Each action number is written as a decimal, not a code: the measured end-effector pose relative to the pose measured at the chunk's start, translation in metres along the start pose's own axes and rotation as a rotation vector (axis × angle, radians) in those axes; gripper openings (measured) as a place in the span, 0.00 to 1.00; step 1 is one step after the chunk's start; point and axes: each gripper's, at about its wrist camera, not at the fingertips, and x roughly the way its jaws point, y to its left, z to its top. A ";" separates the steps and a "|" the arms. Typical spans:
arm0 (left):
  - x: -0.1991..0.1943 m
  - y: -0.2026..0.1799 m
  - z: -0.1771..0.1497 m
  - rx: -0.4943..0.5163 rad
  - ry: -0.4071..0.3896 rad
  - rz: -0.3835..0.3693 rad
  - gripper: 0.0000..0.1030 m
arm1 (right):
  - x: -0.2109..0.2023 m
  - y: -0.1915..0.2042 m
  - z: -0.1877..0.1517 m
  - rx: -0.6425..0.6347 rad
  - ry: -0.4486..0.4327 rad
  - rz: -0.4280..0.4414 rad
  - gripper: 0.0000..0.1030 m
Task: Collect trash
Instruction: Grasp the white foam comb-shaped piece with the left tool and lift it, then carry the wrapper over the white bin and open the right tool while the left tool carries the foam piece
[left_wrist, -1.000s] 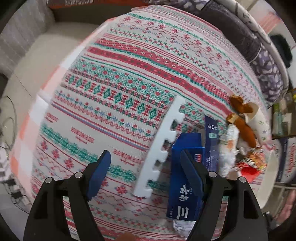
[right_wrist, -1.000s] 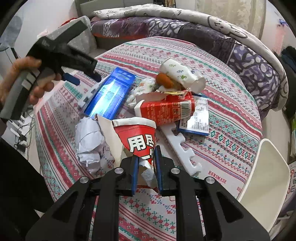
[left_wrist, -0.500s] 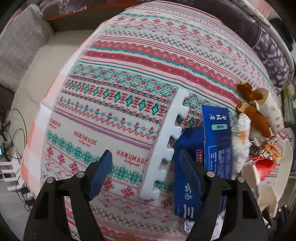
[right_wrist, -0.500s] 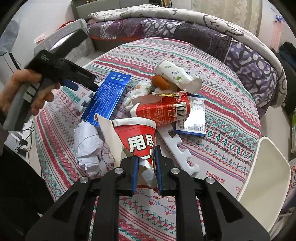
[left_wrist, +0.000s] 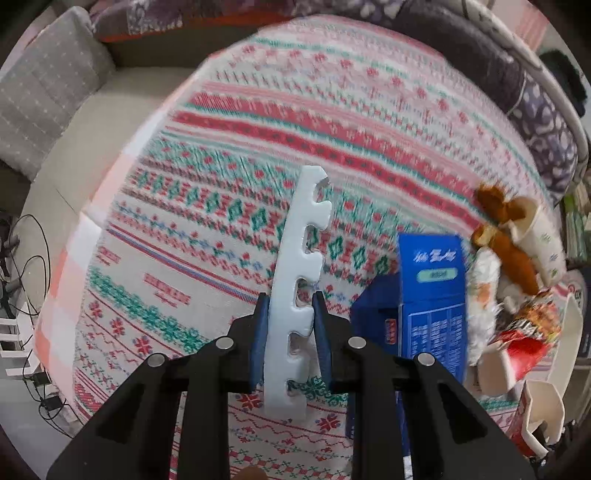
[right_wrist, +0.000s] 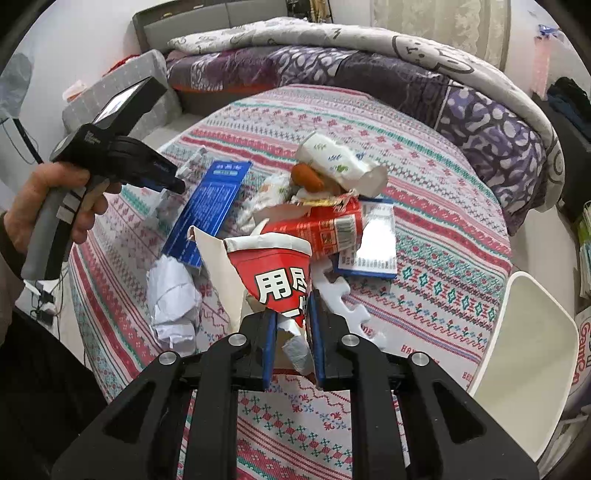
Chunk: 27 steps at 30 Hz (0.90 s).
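Both tongs grip litter over the patterned tabletop.

Nearest, the right tongs (right_wrist: 291, 341) sit clamped together on the torn edge of a red-and-white paper carton (right_wrist: 273, 275), its flap hanging over the tabletop (right_wrist: 443, 258). The left tongs (left_wrist: 290, 325) are closing on a white notched foam strip (left_wrist: 301, 266), the pads pressing its sides as it stands nearly upright between them. Just right of the strip lies a blue box (left_wrist: 430, 295). Beside the carton sit a crumpled white paper (right_wrist: 171, 299) and a second foam strip (right_wrist: 347, 306). Farther off, a red drink carton (right_wrist: 325, 225), a sausage (right_wrist: 306, 175) and a tipped paper cup (right_wrist: 340, 164) are heaped together. Beyond the tabletop lies a bed with a purple quilt (right_wrist: 369, 77).
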 end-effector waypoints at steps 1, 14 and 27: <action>-0.008 0.000 0.002 -0.007 -0.020 -0.012 0.23 | -0.001 -0.002 0.000 0.005 -0.006 -0.002 0.15; -0.087 -0.035 -0.015 -0.001 -0.282 -0.071 0.23 | -0.029 -0.033 0.016 0.158 -0.141 -0.120 0.15; -0.119 -0.090 -0.037 0.007 -0.450 -0.063 0.23 | -0.061 -0.078 0.013 0.330 -0.261 -0.301 0.15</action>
